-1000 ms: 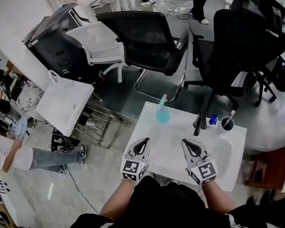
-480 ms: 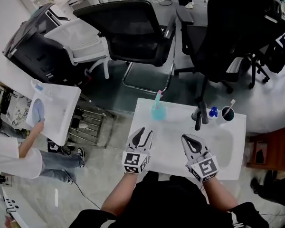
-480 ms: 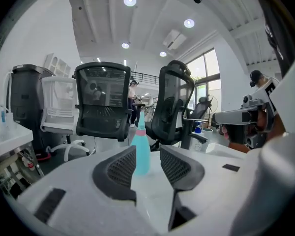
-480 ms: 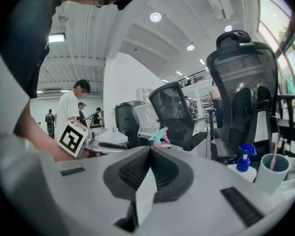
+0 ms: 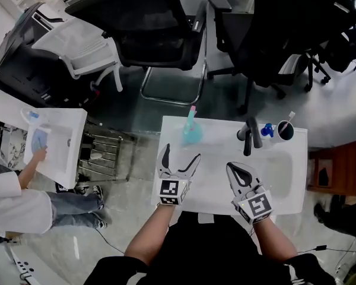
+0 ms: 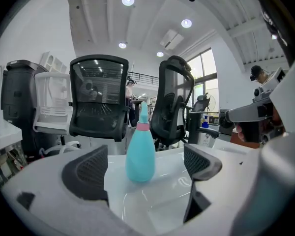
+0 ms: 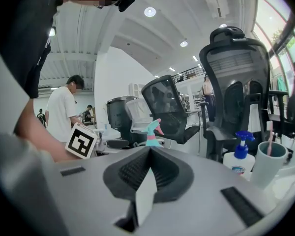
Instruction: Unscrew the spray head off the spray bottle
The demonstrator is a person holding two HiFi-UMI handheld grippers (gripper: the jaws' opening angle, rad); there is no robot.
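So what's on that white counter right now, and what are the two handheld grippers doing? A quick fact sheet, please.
Surface: white counter with a sink basin
Spray bottle: teal, pink collar, upright near far edge, spray head still on
Left gripper: jaws opening, nothing between them, bottle ahead untouched
Right gripper: shut, empty
Also there: black faucet, blue pump bottle, cup with toothbrush

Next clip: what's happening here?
A person holds a gripper in each hand over a white washbasin. The left gripper is aimed at the teal spray bottle upright at the basin's far edge, its fingers opening with the bottle ahead of them, not yet touched. The right gripper is shut and empty. The spray head is still on.
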